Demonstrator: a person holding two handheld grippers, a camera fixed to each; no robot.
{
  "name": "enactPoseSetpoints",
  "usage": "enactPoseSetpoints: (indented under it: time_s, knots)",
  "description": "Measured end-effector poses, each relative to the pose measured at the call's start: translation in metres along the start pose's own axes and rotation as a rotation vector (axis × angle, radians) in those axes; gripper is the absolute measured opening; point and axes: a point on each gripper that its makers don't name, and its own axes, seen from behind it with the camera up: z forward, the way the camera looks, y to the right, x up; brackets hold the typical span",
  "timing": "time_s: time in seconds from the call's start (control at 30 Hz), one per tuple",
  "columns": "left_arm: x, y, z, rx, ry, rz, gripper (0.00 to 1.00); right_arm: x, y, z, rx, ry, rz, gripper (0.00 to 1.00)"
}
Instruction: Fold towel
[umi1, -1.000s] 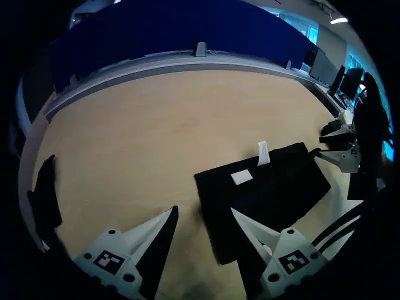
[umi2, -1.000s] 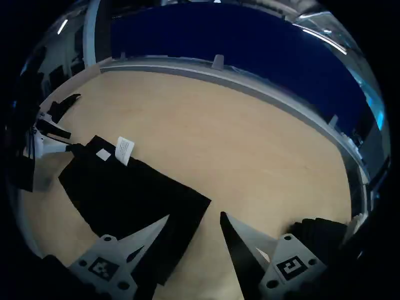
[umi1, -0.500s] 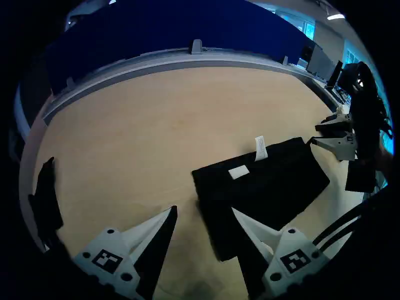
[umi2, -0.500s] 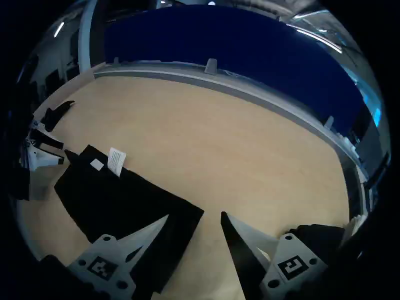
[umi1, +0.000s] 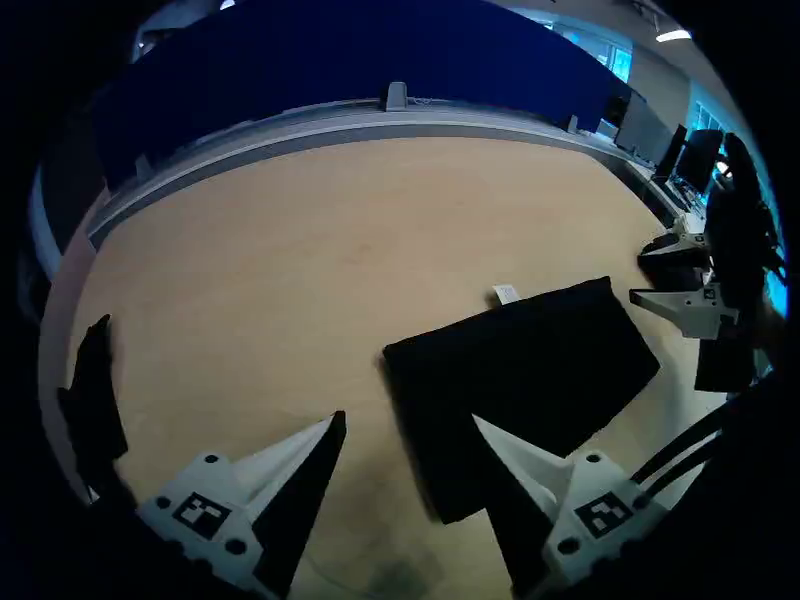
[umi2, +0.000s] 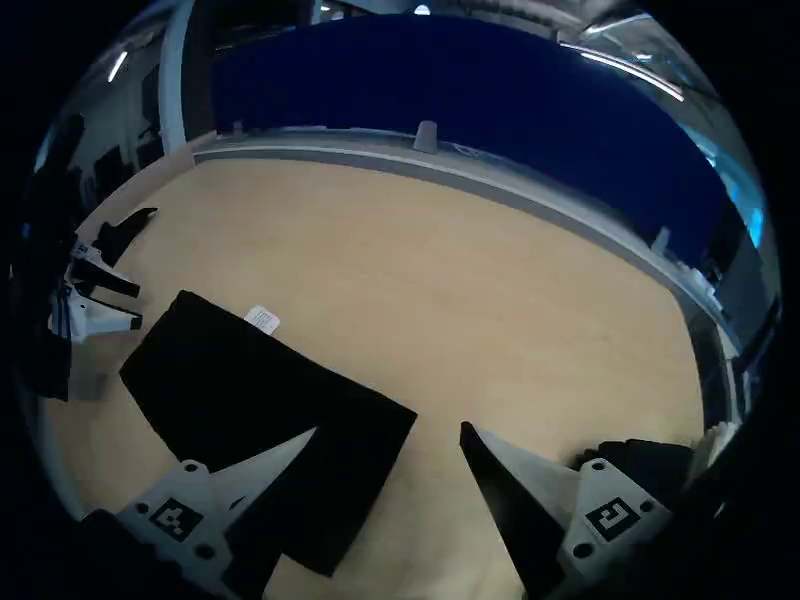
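On the worktop (umi1: 300, 250), toward its near edge, the black towel (umi1: 520, 365) lies folded; left gripper (umi1: 405, 418) and right gripper (umi2: 388, 428) hover spread, empty.

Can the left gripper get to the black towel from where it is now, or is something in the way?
Probably yes. The left gripper is open, and the black towel lies flat on the table just ahead of its fingers. I see nothing lying between them.
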Motion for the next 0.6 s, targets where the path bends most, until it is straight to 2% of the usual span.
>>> enactPoseSetpoints:
  time_s: [0.37,0.6]
  knots:
    - [0.001,0.003,-0.012,0.005,0.010,-0.008,0.87,-0.011,-0.006,-0.018,0.010,-0.006,-0.010,1.00]
    - [-0.011,0.006,-0.026,0.014,0.012,-0.028,0.87,-0.026,-0.012,-0.028,0.026,-0.024,-0.019,1.00]
